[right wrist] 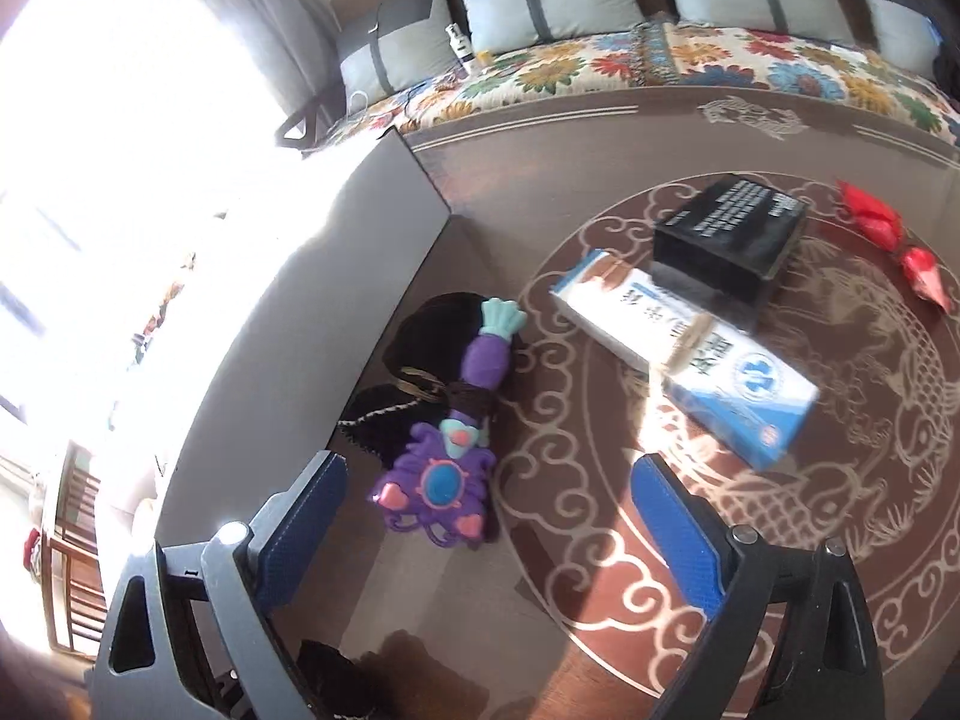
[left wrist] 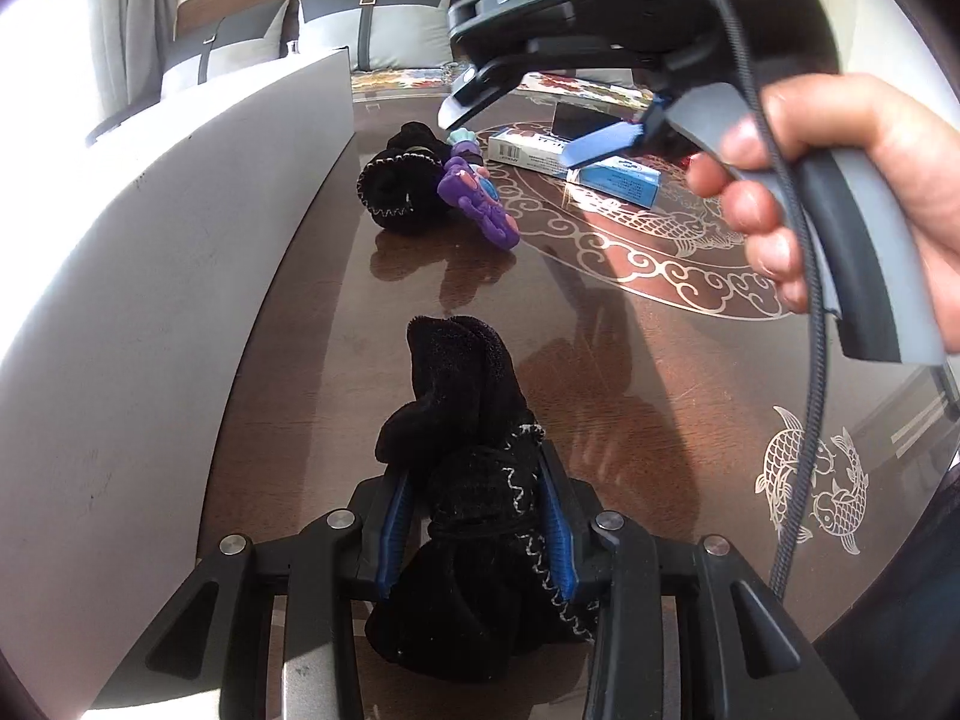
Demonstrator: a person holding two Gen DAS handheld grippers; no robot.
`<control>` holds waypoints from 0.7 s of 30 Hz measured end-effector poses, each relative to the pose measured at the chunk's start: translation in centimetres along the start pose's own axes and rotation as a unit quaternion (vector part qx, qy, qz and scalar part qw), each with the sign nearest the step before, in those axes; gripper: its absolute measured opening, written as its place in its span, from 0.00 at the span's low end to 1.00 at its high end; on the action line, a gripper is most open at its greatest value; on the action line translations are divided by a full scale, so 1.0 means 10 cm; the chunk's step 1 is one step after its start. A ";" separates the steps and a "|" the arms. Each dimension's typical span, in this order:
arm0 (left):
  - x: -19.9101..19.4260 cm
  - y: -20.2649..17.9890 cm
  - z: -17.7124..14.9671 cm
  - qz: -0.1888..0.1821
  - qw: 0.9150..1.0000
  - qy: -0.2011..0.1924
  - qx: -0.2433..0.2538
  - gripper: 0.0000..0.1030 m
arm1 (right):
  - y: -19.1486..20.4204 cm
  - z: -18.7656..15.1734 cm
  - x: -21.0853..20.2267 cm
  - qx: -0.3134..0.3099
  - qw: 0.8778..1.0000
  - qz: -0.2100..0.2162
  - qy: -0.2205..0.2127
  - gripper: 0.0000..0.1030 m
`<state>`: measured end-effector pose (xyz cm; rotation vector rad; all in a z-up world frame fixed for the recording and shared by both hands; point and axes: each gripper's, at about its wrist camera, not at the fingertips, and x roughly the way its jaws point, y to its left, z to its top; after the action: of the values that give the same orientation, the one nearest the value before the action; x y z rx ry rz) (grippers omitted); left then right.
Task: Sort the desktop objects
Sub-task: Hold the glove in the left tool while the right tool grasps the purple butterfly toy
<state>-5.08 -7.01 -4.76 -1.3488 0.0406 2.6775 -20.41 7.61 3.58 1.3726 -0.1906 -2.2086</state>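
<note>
- Left gripper (left wrist: 474,531): jaws narrow, blue pads pressed on both sides of a black glove (left wrist: 474,480) with pale zigzag stitching; the glove's free end stands up ahead of the fingers, above the table (left wrist: 630,420).
- Right gripper (right wrist: 489,525): jaws wide, nothing between the pads; it hangs over the purple toy (right wrist: 447,468) without touching it. In the left view it is seen from the side, held by a hand (left wrist: 840,192).
- Second glove (left wrist: 399,180): lies on the table against the foot of the grey board (left wrist: 180,300), touching the toy, which rests partly on it.
- Blue-and-white box (right wrist: 696,360): lies flat on the table's round ornament, just right of the toy; a black box (right wrist: 729,234) rests beside its far end, overlapping it.
- Red packets (right wrist: 888,240): lie near the table's far right edge, well apart from the rest.
- Progress, as judged: early. One glove is in hand but not yet set down anywhere; no sorted group or container shows.
- Remaining, as judged: placing the held glove, likely with its mate, then toy, two boxes and packets. The open right gripper looks ready for the toy.
</note>
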 end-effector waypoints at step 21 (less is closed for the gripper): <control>0.04 0.01 0.08 -0.011 0.999 0.004 -0.037 0.37 | -0.33 -0.93 -0.46 -0.152 0.973 -0.151 0.085 0.36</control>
<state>-5.93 -6.98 -4.63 -1.3724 -0.0717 2.6806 -11.99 14.14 1.52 1.4795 0.4274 -2.2228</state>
